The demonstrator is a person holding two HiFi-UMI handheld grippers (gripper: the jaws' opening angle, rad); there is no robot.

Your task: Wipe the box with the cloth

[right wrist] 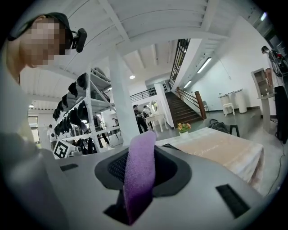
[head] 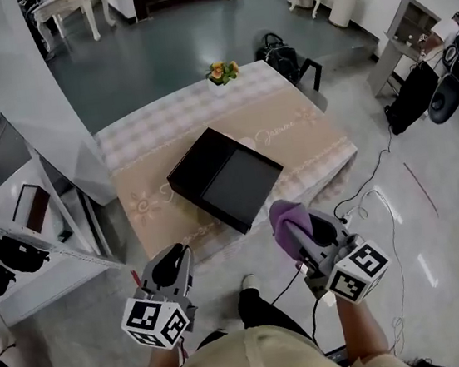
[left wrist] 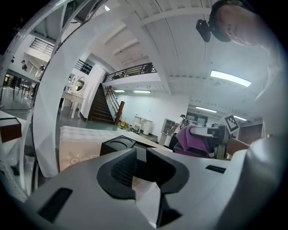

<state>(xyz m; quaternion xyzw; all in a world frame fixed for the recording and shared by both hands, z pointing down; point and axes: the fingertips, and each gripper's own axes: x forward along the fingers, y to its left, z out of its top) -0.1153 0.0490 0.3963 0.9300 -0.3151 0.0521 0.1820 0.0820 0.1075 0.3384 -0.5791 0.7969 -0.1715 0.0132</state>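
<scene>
Poking up between right gripper's [right wrist: 140, 167] fingers [right wrist: 118, 167]: the cloth [right wrist: 141, 150].

Matt black box [head: 226, 179], fuzzy purple cloth [head: 288, 222], soft fabric tablecloth [head: 312, 138]

Grey left tongs [head: 178, 254] and right tongs [head: 296, 227], black-and-white marker cubes [head: 155, 321]; perhaps khaki top [head: 261, 363].

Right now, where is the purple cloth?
In the head view the purple cloth is low and right of centre, pinched in the jaws of the right gripper, just off the near edge of the table, near the black box.
</scene>
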